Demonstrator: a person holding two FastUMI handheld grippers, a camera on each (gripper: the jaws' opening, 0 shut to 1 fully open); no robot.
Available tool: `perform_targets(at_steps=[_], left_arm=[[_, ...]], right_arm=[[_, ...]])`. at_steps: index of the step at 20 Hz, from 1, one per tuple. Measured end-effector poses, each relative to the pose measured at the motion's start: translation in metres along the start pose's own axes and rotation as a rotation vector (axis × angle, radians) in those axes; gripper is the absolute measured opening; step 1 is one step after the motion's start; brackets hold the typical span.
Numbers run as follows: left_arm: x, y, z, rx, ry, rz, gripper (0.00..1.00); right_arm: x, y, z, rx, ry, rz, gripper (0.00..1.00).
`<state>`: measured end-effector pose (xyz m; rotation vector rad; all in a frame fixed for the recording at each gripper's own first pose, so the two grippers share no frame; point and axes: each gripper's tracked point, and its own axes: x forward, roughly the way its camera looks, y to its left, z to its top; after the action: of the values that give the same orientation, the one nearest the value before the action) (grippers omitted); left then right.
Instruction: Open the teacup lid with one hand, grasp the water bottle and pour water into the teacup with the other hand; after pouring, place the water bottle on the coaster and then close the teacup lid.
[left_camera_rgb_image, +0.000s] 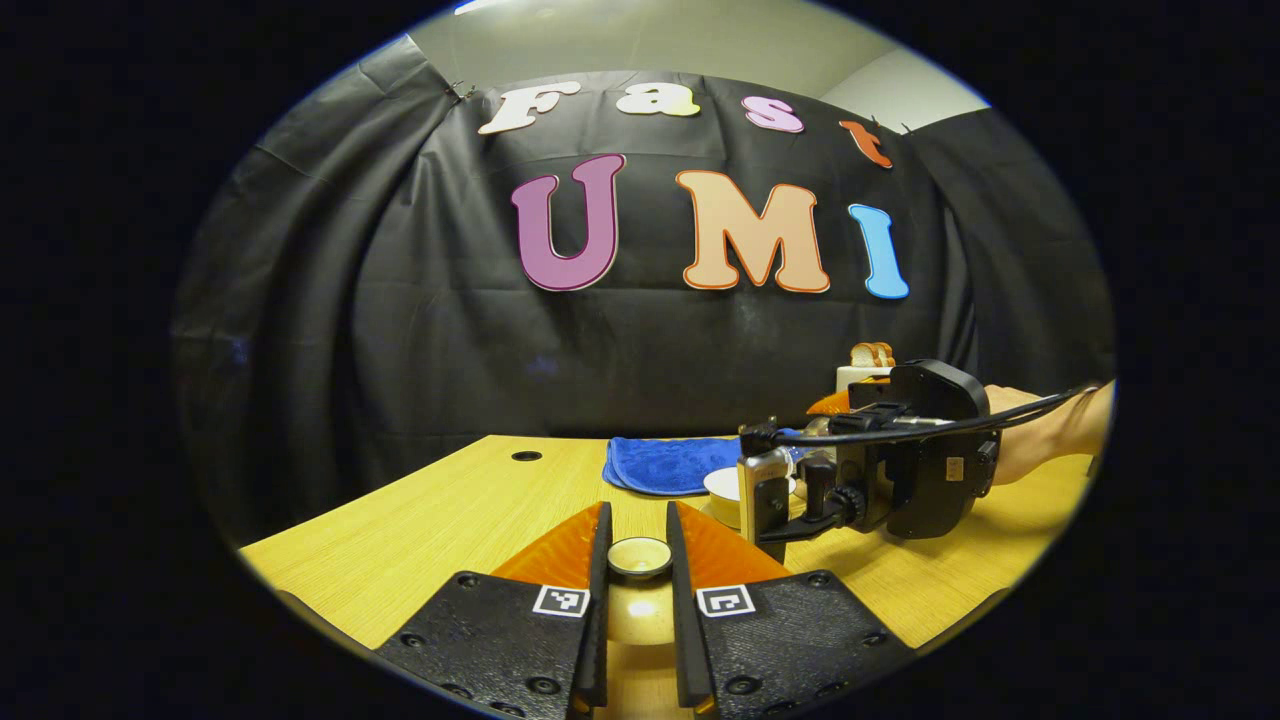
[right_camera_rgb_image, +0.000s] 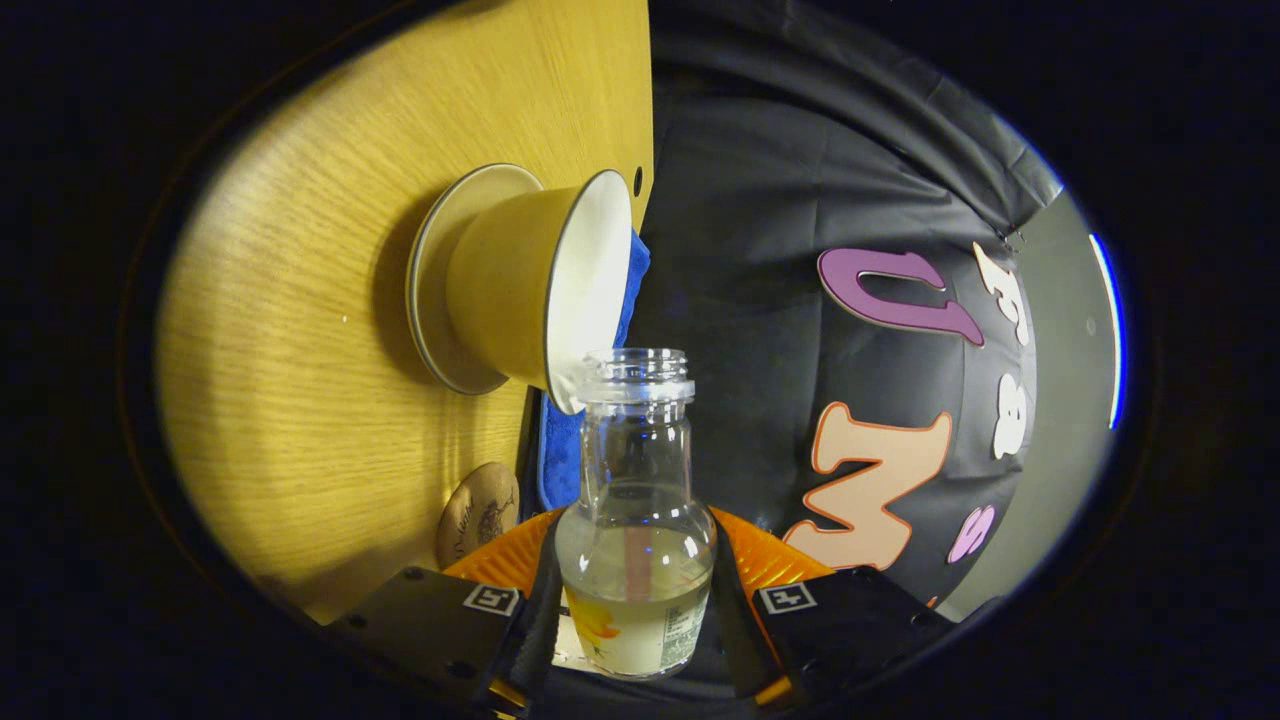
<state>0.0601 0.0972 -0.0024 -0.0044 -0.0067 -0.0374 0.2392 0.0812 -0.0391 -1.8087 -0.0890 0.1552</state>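
Right gripper view: right gripper (right_camera_rgb_image: 632, 600) clamps the water bottle (right_camera_rgb_image: 636, 520), tipped sideways, mouth at the teacup (right_camera_rgb_image: 540, 290) rim on the bench (right_camera_rgb_image: 300, 350) — tilt slowly, keep mouth inside; left gripper (left_camera_rgb_image: 638, 560) pinches the lid (left_camera_rgb_image: 640, 556), held clear

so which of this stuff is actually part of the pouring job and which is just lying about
Part of the job:
- water bottle, gripped in the right claw, tipped toward the cup
- teacup on its saucer, lid off
- teacup lid, held in the left claw
- coaster

Lying about:
- blue cloth
- toaster with bread
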Motion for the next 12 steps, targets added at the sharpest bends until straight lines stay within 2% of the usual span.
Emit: perform_targets(at_steps=[3, 12], left_arm=[[0.0, 0.0, 0.0, -0.001, 0.0, 0.0, 0.24], [0.0, -0.001, 0.0, -0.002, 0.0, 0.0, 0.24]], right_arm=[[-0.001, -0.004, 0.002, -0.074, -0.004, -0.014, 0.71], [0.001, -0.011, 0.002, -0.19, -0.017, -0.036, 0.7]])
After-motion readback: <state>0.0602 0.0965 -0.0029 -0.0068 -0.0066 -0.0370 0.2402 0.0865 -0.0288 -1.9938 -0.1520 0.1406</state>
